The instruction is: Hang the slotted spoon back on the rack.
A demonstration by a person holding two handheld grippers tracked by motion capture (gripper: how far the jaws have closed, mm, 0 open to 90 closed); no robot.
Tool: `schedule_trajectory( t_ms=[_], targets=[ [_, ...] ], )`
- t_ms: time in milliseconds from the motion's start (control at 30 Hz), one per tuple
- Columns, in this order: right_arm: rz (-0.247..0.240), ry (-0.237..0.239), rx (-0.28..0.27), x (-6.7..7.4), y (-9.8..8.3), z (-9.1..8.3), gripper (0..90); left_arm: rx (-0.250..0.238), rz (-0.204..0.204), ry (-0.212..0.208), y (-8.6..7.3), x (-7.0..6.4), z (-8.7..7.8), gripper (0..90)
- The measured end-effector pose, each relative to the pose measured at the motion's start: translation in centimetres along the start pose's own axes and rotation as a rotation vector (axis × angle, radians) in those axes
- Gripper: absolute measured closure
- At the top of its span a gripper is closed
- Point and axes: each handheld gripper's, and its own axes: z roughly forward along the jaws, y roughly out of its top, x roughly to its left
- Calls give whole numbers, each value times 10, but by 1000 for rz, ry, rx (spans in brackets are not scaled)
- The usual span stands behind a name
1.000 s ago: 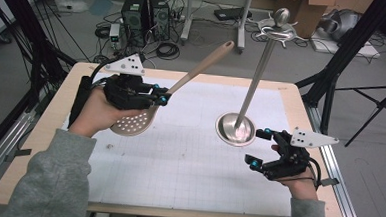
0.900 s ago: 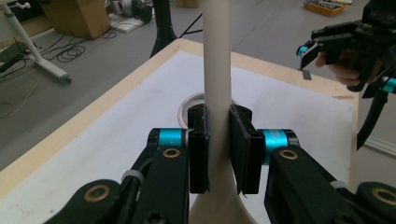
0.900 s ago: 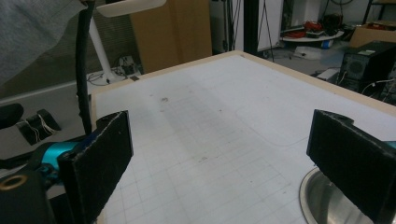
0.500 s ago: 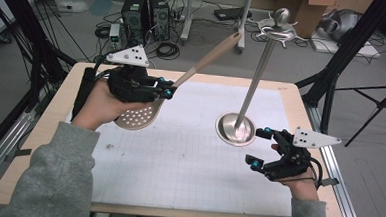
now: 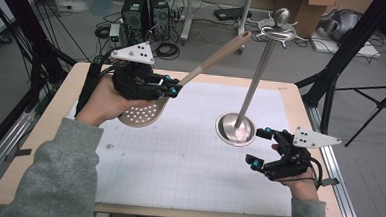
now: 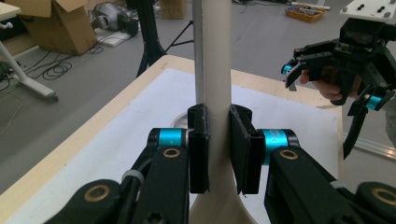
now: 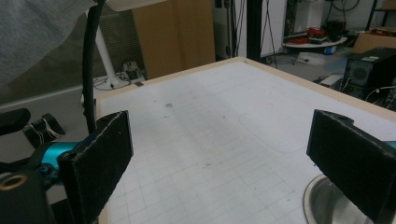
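a cluttered lab floor lay beyond the desk [image 5: 282, 93]. the left gripper [image 5: 171, 87] clenched a skimmer [image 5: 143, 114] at its neck, handle slanting up toward the stand [image 5: 236, 128]. the right gripper [image 5: 259, 148], fingers released, waited beside the stand's base.

A wooden table [image 5: 44, 131] — white gridded mat [image 5: 178, 158] on it, bearing a metal stand [image 5: 236, 129].
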Motion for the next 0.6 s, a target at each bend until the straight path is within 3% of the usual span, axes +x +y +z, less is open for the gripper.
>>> schedule_trajectory(
  t_ms=[267,600],
  targets=[
    [-2,1,1,0,0,0,60,-11,5,-24,3,4,3,780],
    [1,5,-15,0,0,-2,60,-7,-1,-18,3,6,12,779]
  ],
)
